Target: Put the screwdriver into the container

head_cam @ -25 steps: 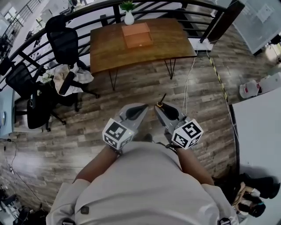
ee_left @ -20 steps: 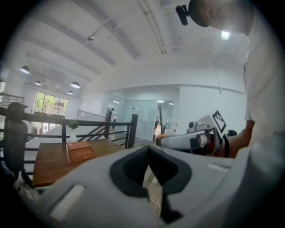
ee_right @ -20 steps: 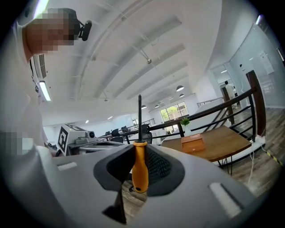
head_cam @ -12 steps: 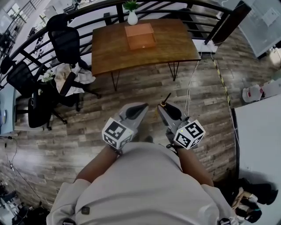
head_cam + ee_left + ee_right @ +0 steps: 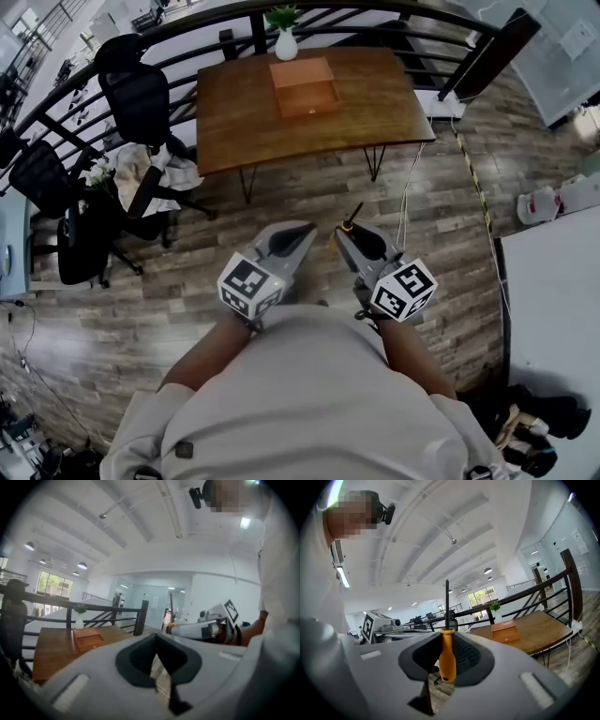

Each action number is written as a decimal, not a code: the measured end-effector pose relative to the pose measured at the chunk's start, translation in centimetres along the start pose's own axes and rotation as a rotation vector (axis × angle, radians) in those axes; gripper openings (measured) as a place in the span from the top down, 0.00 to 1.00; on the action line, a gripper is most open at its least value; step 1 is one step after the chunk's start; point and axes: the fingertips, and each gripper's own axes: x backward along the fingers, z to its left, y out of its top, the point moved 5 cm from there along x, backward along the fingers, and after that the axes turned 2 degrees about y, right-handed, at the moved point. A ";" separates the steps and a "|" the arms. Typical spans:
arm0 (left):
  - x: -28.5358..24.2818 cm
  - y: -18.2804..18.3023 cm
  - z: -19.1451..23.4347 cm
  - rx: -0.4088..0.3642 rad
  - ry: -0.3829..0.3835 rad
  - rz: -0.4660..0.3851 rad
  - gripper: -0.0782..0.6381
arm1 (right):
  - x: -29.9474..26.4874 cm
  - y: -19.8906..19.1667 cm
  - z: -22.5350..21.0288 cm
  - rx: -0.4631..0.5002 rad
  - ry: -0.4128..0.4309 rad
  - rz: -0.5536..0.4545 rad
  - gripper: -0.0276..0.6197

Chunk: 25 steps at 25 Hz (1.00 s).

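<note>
**Right claw** (image 5: 448, 638): clenched on the screwdriver (image 5: 447, 660). The orange handle stands upright between the dark pads. The thin dark shaft points to 12 o'clock, past the claw tips.

**Left claw** (image 5: 156, 640): closed, tips meeting, nothing between them. Only floor shows through the slit below the tips.

**Head view:** both claws are held close in front of the person's torso, side by side, near each other but not touching. Each is aimed roughly toward 12 o'clock. The screwdriver's shaft juts from the right claw's tip, over the plank floor (image 5: 309, 187).

**Container** (image 5: 304, 86): an orange-brown wooden box resting on the table (image 5: 375, 103). It is at 12 o'clock from the claws and well apart from them. It lies on the table's far half, near the middle of its width.

**Surroundings:** a white vase (image 5: 287, 43) with a green plant stands just beyond the container, at its 11 o'clock. Black office chairs (image 5: 141, 94) stand off the table's 9 o'clock end — one has pale cloth heaped on its seat.
</note>
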 end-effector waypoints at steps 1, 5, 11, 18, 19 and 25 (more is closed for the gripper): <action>0.0 0.3 1.1 -0.002 -0.001 0.000 0.89 | -0.9 0.3 -0.2 0.005 -0.004 0.001 0.84; -0.2 2.0 5.9 -0.020 -0.008 -0.003 0.89 | -5.5 1.8 -1.2 0.027 -0.011 -0.009 0.84; 0.8 4.6 12.2 -0.047 -0.023 -0.006 0.89 | -12.0 4.2 -1.5 0.026 -0.021 -0.024 0.84; 2.3 6.0 16.9 -0.076 -0.029 -0.010 0.89 | -17.1 5.9 -0.3 0.062 -0.027 -0.015 0.84; 2.4 6.1 17.2 -0.086 -0.030 -0.008 0.89 | -17.6 6.0 -0.2 0.077 -0.027 -0.009 0.84; 2.6 6.0 18.9 -0.087 -0.025 -0.006 0.89 | -19.4 5.6 -1.0 0.039 -0.017 -0.012 0.84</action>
